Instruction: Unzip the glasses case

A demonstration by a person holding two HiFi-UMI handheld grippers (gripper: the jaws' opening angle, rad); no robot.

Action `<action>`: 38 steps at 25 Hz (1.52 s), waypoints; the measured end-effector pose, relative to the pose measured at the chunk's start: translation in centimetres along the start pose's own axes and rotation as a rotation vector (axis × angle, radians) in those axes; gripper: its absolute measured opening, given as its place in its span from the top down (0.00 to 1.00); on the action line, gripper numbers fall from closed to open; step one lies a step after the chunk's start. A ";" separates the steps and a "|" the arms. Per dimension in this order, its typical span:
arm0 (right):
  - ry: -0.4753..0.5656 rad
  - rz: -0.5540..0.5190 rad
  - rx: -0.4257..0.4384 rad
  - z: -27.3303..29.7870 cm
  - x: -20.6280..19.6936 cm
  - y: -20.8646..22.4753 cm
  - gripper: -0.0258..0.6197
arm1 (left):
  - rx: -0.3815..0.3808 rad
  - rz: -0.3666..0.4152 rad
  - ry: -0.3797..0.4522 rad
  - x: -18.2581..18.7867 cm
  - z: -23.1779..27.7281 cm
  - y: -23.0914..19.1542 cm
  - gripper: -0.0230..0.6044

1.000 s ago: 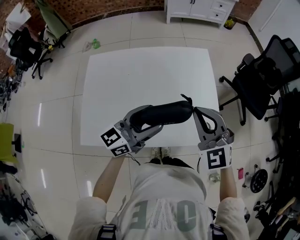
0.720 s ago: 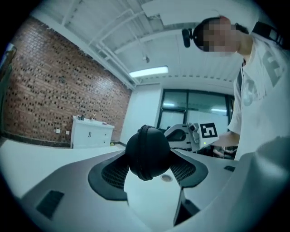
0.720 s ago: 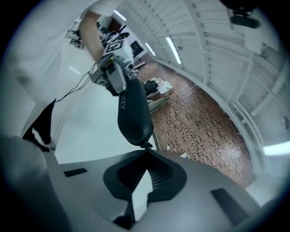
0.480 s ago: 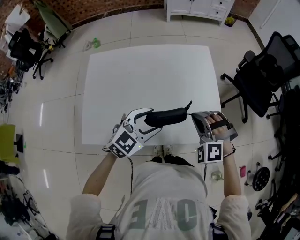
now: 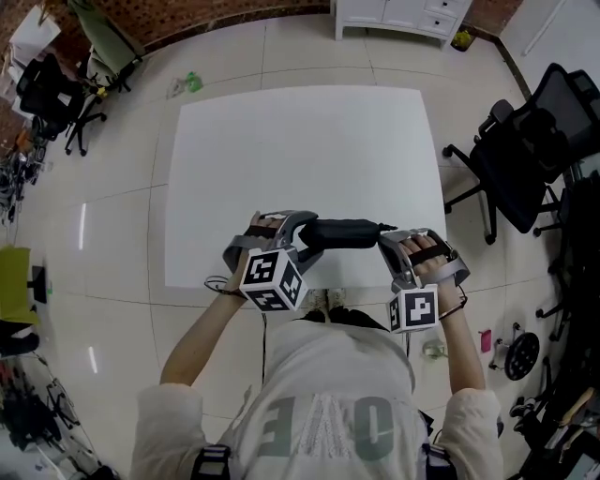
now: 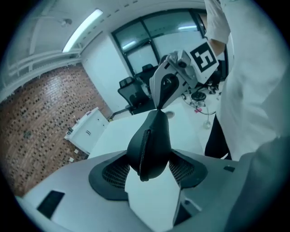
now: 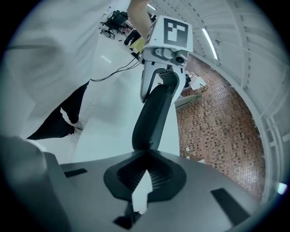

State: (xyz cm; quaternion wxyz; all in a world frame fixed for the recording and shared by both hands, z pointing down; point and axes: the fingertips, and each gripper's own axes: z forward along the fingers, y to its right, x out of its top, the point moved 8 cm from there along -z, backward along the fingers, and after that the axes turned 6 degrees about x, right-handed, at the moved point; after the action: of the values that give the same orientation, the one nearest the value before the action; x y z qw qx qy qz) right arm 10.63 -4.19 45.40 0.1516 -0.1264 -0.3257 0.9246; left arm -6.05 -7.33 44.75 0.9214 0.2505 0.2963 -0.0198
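A black zipped glasses case [image 5: 342,232] hangs just above the front edge of the white table [image 5: 300,150], held level between my two grippers. My left gripper [image 5: 305,230] is shut on the case's left end. In the left gripper view its pads press both sides of the case [image 6: 154,140], whose zipper [image 6: 144,149] faces the camera. My right gripper [image 5: 384,236] is shut on the zipper pull at the case's right end. In the right gripper view the jaws [image 7: 146,156] pinch tight there, and the case [image 7: 154,113] runs away toward the left gripper [image 7: 165,77]. The pull is hidden between the pads.
The table's front edge [image 5: 281,281] lies right under the grippers, against the person's body. A black office chair [image 5: 516,159] stands to the table's right, a white cabinet [image 5: 403,19] behind it, and another chair [image 5: 56,94] at the far left.
Both grippers have come down with the case and rolled, and the case looks smaller and nearer the table's front edge. The left gripper's marker cube has turned to face up.
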 end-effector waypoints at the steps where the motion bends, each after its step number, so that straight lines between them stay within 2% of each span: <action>1: -0.004 -0.005 0.007 0.2 0.1 -0.1 0.96 | -0.014 -0.006 0.008 -0.1 0.1 0.0 0.52; 4: 0.003 0.026 0.028 0.7 0.3 -0.4 0.96 | -0.052 -0.041 0.027 -0.7 0.2 0.1 0.52; 9: 0.118 0.262 0.021 1.6 -0.1 -0.2 0.96 | -0.204 -0.380 0.094 -4.2 2.0 1.4 0.52; 13: 0.167 0.350 0.011 2.7 -0.2 -0.1 0.96 | -0.253 -0.476 0.034 -7.4 3.6 3.8 0.52; 20: 0.136 0.447 -0.028 3.8 -1.0 -1.0 0.96 | -0.318 -0.812 0.073 -10.6 4.5 3.2 0.52; 22: 0.154 0.490 -0.026 4.1 -0.8 -1.3 0.96 | -0.277 -0.870 0.087 -11.3 4.8 2.6 0.52; 25: 0.190 0.571 -0.040 4.3 -0.6 -0.9 0.96 | -0.189 -0.911 0.107 -11.8 5.0 1.3 0.50; 27: 0.228 0.644 -0.039 4.3 -0.5 -0.4 0.96 | -0.186 -0.951 0.135 -11.9 4.9 0.5 0.49; 29: 0.270 0.716 -0.029 4.2 -0.3 -0.1 0.96 | -0.183 -0.985 0.153 -12.0 4.8 -0.1 0.38; 33: 0.323 0.787 -0.016 4.2 -0.1 0.4 0.96 | -0.078 -1.007 0.173 -12.6 3.8 -1.8 0.28; 35: 0.350 0.839 -0.028 4.2 0.0 0.7 0.96 | -0.019 -1.004 0.185 -13.0 2.9 -2.5 0.28; 38: 0.424 1.011 -0.073 3.8 -0.3 1.4 0.96 | 0.058 -1.008 0.231 -12.4 1.4 -3.5 0.28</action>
State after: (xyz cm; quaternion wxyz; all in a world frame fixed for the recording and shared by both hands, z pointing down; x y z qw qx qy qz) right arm 9.34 -7.48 47.47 -0.2537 -0.4560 -0.2184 0.8246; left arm -16.22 -12.47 51.03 0.7515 0.1026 0.4795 -0.4414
